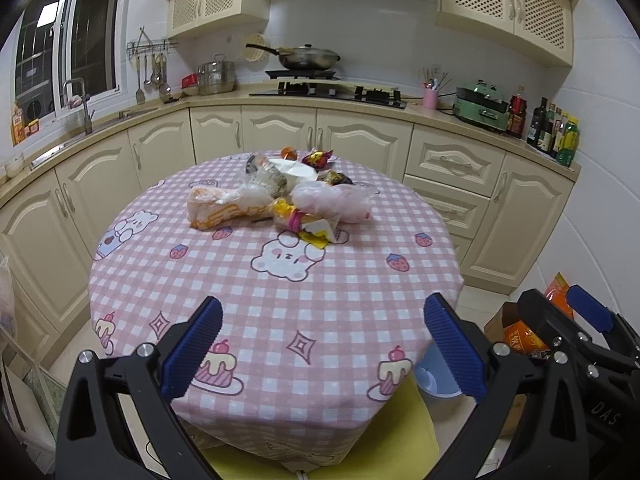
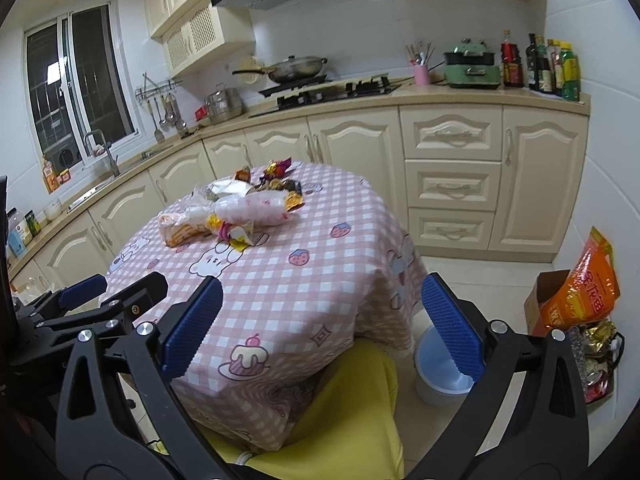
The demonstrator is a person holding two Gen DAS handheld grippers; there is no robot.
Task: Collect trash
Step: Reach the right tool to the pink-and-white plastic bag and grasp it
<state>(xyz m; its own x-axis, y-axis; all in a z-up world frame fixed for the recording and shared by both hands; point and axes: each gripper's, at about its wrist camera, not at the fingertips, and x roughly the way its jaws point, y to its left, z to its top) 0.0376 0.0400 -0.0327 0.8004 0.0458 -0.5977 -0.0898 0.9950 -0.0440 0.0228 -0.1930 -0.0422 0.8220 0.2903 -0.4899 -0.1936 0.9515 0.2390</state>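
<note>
Hovering over the near edge of the round table (image 1: 280, 312), the left gripper (image 1: 322, 348) has its blue pads spread wide with nothing between them; the right gripper (image 2: 320, 322) hangs just beside it, equally wide apart and empty. The trash sits well away from both, heaped toward the far half of the pink checked tablecloth (image 2: 320, 248): a crumpled pink plastic bag (image 1: 334, 202), an orange-and-white wrapper (image 1: 218, 210), a yellow wrapper (image 1: 314, 232) at the near edge of the heap, and small candy wrappers (image 1: 318, 158) behind a white bowl (image 1: 294, 170).

The likely trouble is the heap itself. The pieces overlap and look thin and slippery, so a pinch on one bag could drag its neighbours along or let it slide out of the pads. A low approach could also snag the cloth, which hangs loose over the table edge, and pull the bowl with it.

On the floor to the right stands a pale blue bin (image 2: 438, 368), seemingly empty and partly tucked under the cloth's hang, so a drop from table height may miss it. Beyond it a cardboard box (image 2: 548, 296) holds an orange bag (image 2: 580, 284) and foil wrappers. A yellow surface (image 2: 352, 412), perhaps a chair seat, lies below the grippers, between the person and the table.
</note>
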